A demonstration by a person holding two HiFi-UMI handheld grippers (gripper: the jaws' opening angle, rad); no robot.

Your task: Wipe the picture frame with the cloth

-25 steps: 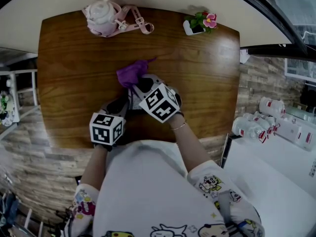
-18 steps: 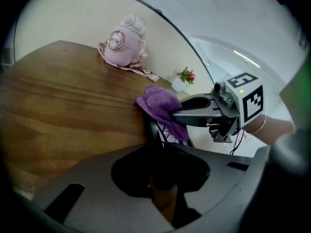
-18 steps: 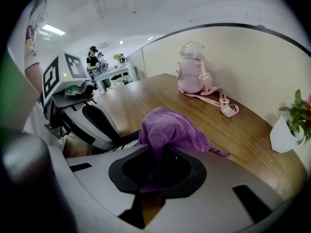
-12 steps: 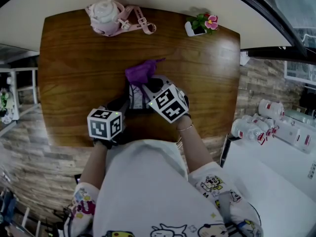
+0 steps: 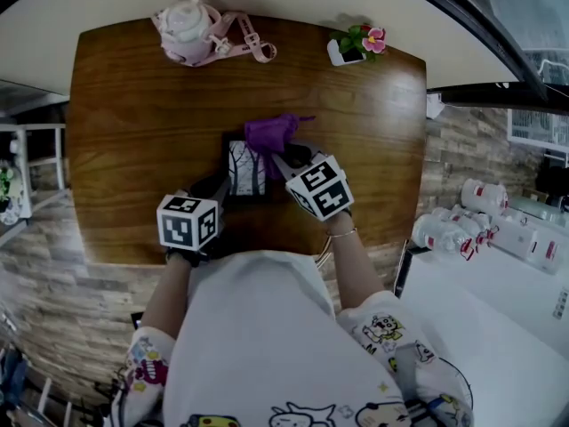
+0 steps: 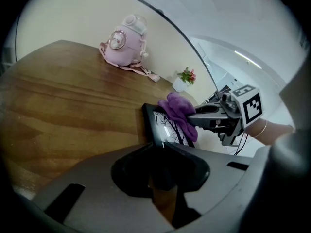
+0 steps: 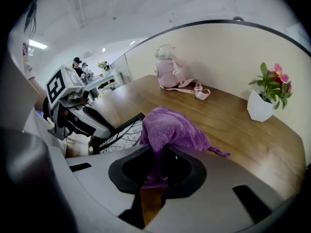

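Note:
A black picture frame (image 5: 244, 169) with a tree print lies flat on the wooden table (image 5: 133, 132). My left gripper (image 5: 216, 188) is shut on its near edge; the left gripper view shows the frame (image 6: 165, 128) running out from between the jaws. My right gripper (image 5: 283, 156) is shut on a purple cloth (image 5: 273, 132), which rests on the frame's far right corner. In the right gripper view the cloth (image 7: 170, 128) bunches out of the jaws, with the frame (image 7: 121, 133) to its left.
A pink bottle with a strap (image 5: 191, 29) stands at the table's far left. A small white pot with a pink flower (image 5: 356, 44) sits at the far right. White bottles (image 5: 462, 225) stand on a surface right of the table.
My right gripper has drawn the purple cloth to the right across the frame, uncovering the tree print. The left gripper has kept its hold in place.

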